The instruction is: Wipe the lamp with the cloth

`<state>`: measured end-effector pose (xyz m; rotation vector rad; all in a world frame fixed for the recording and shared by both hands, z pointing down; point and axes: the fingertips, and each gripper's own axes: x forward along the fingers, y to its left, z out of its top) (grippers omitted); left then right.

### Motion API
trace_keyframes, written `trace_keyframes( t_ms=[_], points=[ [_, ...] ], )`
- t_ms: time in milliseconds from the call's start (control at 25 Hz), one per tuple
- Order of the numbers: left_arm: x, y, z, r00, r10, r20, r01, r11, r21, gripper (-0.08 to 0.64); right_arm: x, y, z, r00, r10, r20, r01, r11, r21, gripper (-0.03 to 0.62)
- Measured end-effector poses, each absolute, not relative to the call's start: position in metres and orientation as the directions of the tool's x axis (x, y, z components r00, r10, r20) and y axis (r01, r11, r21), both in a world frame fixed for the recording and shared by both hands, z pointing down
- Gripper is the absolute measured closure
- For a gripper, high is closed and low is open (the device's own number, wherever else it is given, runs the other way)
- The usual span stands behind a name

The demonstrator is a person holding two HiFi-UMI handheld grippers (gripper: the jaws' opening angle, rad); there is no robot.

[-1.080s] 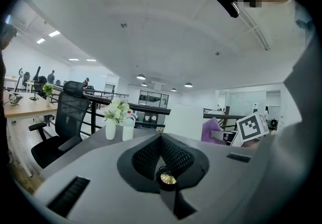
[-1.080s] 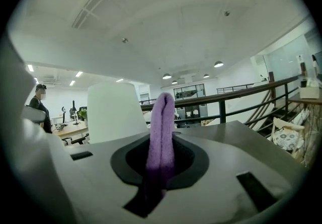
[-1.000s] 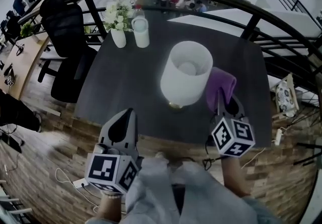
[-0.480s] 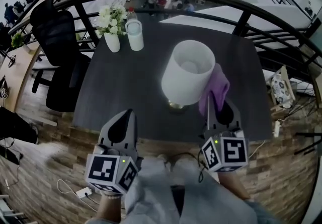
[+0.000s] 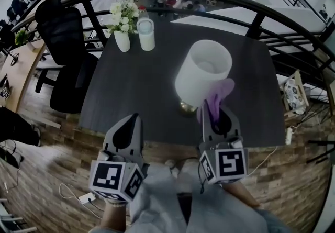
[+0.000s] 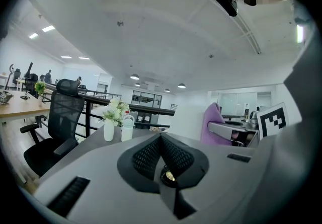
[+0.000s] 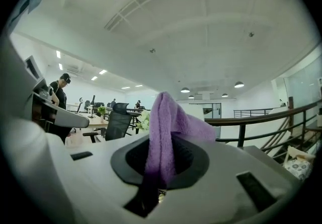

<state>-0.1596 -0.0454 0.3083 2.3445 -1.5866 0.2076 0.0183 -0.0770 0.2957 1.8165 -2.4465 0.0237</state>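
Observation:
A lamp with a white shade [image 5: 203,73] and brass base [image 5: 187,106] stands on the dark table [image 5: 131,85]. My right gripper [image 5: 215,117] is shut on a purple cloth [image 5: 216,97] [image 7: 166,130], which rises from its jaws and lies against the lower right side of the shade. In the left gripper view the cloth [image 6: 213,123] and the shade [image 6: 188,122] show to the right. My left gripper [image 5: 127,130] is shut with nothing in it, at the table's near edge left of the lamp.
A white vase of flowers [image 5: 122,26] and a white bottle [image 5: 146,33] stand at the table's far left. A black office chair [image 5: 65,43] is to the left. A dark railing [image 5: 251,4] curves behind the table. A cable [image 5: 272,153] lies on the wood floor.
My right gripper has moved left and nearer with the cloth, dragging it down the shade's right side toward the base. The left gripper has stayed put.

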Motion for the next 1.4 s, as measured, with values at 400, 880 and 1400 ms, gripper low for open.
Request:
trace_keyframes(
  t_ms=[400, 880, 1400],
  points=[
    [-0.191, -0.029, 0.307, 0.294, -0.919, 0.264, -0.952, -0.255, 0.172, 0.548, -0.042, -0.068, 0.316, -0.445, -0.883, 0.149, -0.888, 0.457, 0.056, 0.543],
    [-0.219, -0.014, 0.315, 0.214, -0.934, 0.287, -0.968, -0.163, 0.191, 0.548, -0.1, -0.081, 0.333, -0.542, -0.813, 0.212, -0.816, 0.57, 0.095, 0.543],
    [-0.217, -0.027, 0.313, 0.223, -0.944, 0.243, -0.965, -0.179, 0.193, 0.548, -0.062, -0.119, 0.32, -0.421, -0.883, 0.208, -0.869, 0.459, 0.187, 0.543]
  ],
)
